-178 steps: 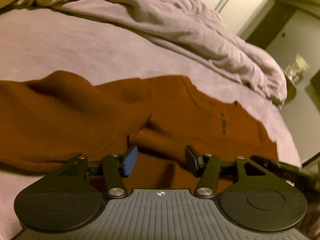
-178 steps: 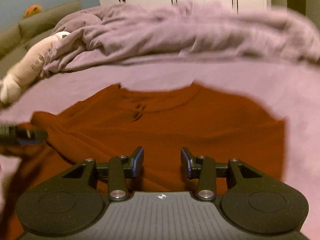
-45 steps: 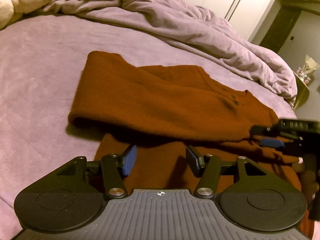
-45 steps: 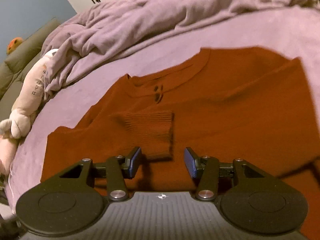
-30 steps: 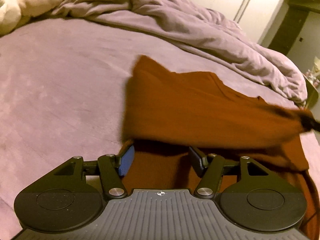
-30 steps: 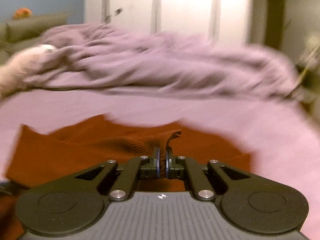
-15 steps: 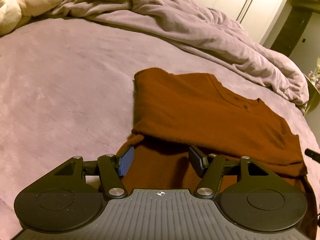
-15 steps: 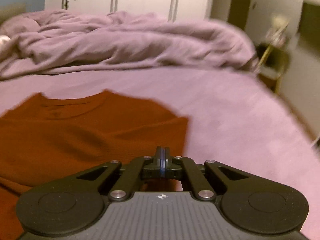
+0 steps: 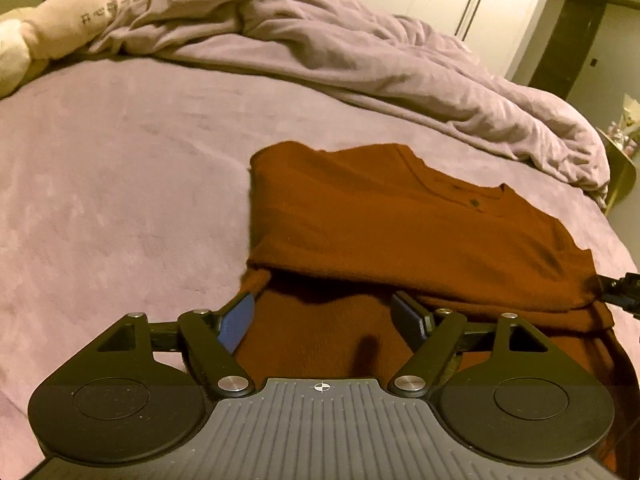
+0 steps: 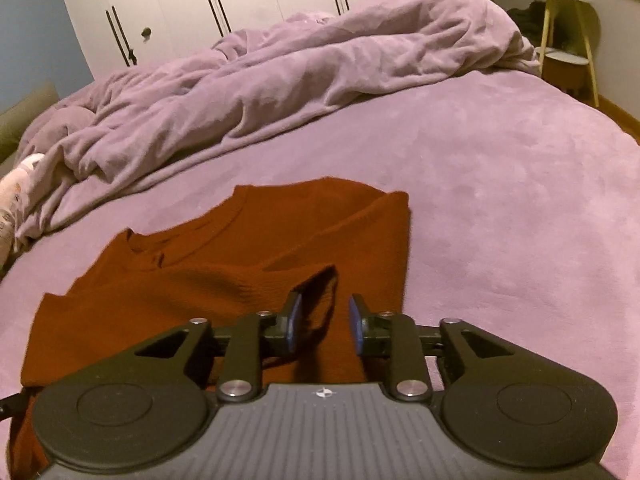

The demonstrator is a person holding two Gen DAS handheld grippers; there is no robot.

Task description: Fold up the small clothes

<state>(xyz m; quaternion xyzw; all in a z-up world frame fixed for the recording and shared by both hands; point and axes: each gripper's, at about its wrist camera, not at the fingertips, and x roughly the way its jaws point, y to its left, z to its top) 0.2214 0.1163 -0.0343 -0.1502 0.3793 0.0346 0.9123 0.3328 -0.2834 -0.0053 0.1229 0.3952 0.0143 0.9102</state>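
Your bed [image 9: 100,168], covered in a mauve plush sheet, carries everything here. A crumpled mauve duvet [image 10: 280,80] is heaped along its far edge, and a cream plush toy [image 9: 60,28] lies at the far left corner, with a line of printed characters too blurred to read. The rust-brown sweater [image 9: 380,216] lies folded near the bed's near edge, its sleeve cuff [image 10: 320,292] lying loose on top. Your left gripper [image 9: 326,318] has just spread wide and holds nothing, with the sweater's hem below it. Your right gripper [image 10: 325,326] has just parted, and the cuff sits between its pads unpinched.
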